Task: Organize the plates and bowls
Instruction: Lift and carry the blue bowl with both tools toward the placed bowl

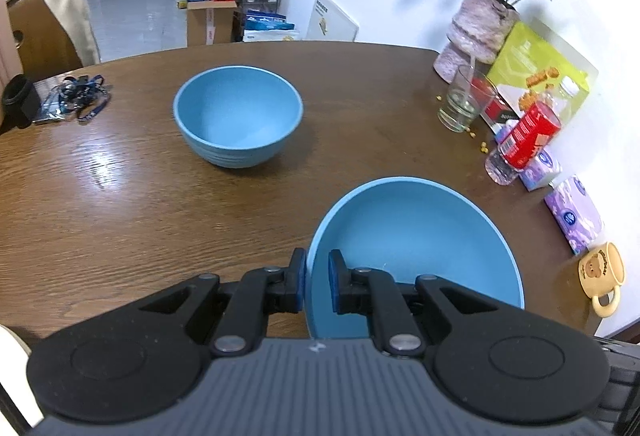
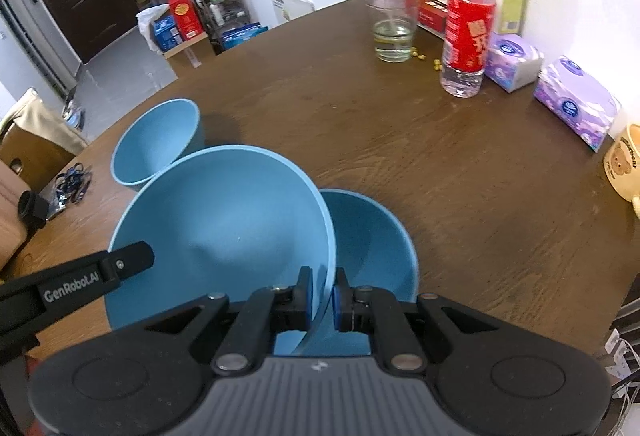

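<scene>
Blue pads, left hand-held gripper: were closed tight on the near rim of a large blue bowl, one pad outside the wall and one inside.
Right hand-held gripper: was clamped the same way on the rim of the tilted blue bowl, which hung over the worktop.
Left gripper's arm: showed in the right wrist view at the bowl's opposite edge, so both grippers appeared to grip one bowl, though that contact point was hidden.
Second bowl: stood upright on the worktop just beside and partly behind the held one.
Third bowl: stood upright farther off, toward the middle of the brown wooden worktop.
Right edge: a yellow mug, two purple tissue packs and a red-labelled bottle.
Far edge: a drinking glass, a green box and a vase of dried roses.
Far left: blue lanyards.
</scene>
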`<state>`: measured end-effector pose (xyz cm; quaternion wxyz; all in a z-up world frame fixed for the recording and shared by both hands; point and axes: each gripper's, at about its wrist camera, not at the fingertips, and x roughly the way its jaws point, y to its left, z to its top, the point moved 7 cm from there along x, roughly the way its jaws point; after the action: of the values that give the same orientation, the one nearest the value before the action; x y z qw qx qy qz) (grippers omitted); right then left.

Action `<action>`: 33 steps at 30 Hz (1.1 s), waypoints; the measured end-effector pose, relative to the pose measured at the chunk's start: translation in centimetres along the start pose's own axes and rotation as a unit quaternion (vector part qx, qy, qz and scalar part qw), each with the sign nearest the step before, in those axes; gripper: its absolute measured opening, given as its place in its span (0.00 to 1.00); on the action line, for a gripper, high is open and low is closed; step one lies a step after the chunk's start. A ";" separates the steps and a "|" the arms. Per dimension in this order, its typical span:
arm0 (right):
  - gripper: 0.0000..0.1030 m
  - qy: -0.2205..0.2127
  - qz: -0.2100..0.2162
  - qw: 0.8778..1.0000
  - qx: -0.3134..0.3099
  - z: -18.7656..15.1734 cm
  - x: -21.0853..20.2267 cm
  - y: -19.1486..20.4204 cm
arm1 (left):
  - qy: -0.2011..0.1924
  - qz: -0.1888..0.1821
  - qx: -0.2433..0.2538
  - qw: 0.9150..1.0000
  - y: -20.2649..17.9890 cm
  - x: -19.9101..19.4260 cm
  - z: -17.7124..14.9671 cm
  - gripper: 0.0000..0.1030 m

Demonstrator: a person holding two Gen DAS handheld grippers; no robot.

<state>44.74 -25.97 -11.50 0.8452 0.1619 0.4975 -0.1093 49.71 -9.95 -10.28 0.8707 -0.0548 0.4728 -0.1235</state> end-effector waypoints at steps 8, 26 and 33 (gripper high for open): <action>0.09 0.002 -0.013 1.000 0.005 0.3 0.6 -2.1 | 0.009 -0.005 0.011 1.000 -2.1 1.6 -0.4 0.12; 0.10 0.009 -0.043 0.998 -0.046 0.0 3.1 -3.6 | 0.013 0.017 0.068 0.997 -4.5 4.6 -1.7 0.12; 0.10 0.008 -0.062 0.995 -0.081 -0.6 3.8 -3.5 | 0.005 0.034 0.108 0.994 -5.3 5.0 -2.5 0.12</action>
<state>44.84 -29.05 -15.70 0.8432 0.0622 0.5205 -0.1196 49.41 -16.37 -14.59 0.8727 0.0559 0.4630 -0.1446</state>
